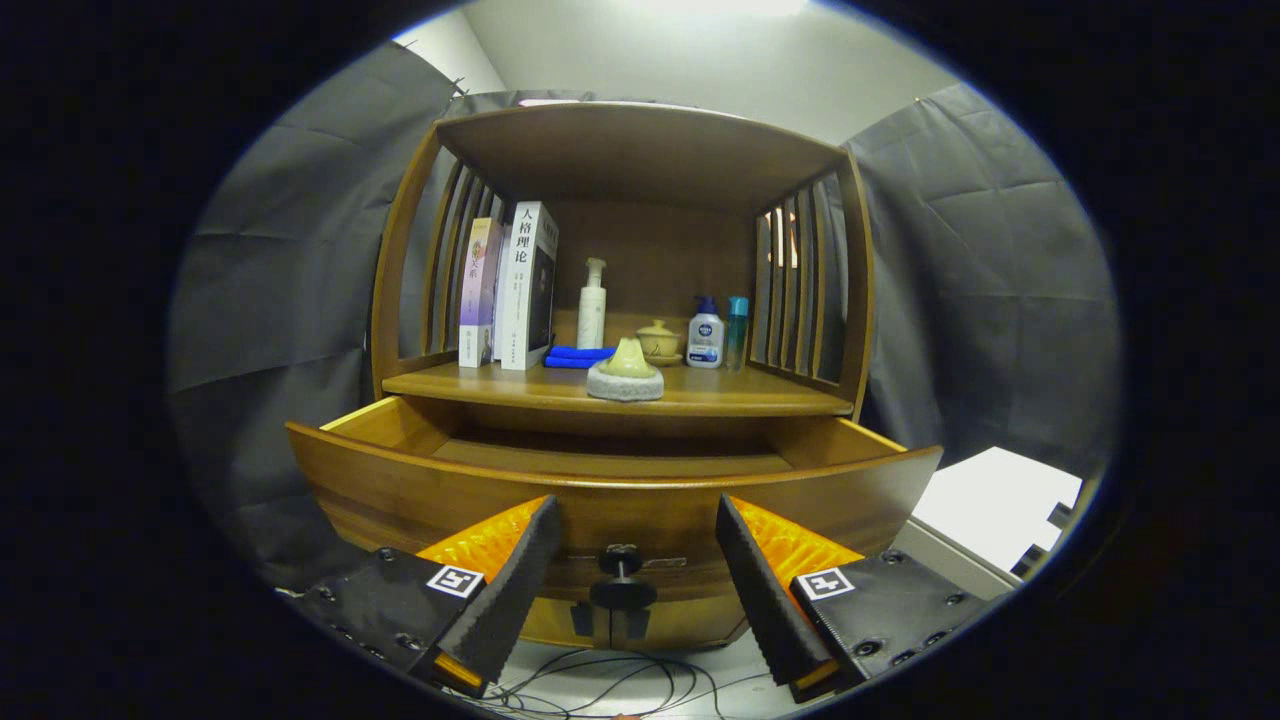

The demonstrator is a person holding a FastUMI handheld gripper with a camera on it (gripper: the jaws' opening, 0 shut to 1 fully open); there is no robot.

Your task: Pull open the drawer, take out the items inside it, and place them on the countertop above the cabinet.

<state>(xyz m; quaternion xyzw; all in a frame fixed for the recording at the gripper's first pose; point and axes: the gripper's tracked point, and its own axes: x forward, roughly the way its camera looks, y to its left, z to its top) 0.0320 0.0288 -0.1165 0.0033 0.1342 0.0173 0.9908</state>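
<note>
Left of the knob (622, 577), your gripper (632, 575) shows one finger (510, 590) spread wide; the other stands equally clear to the knob's right. The tongs are open and hold nothing. The knob sits between them, untouched, on the front of the drawer (450, 490), which is pulled out. Above the knob, the drawer's visible floor looks bare; its near part is hidden behind the front panel. Higher still, the countertop (760, 400) carries books (510, 285), a stone piece (626, 373) and bottles (705, 338). Judged: the knob is small, hard and likely slippery; pinch it squarely on its stem.
</note>
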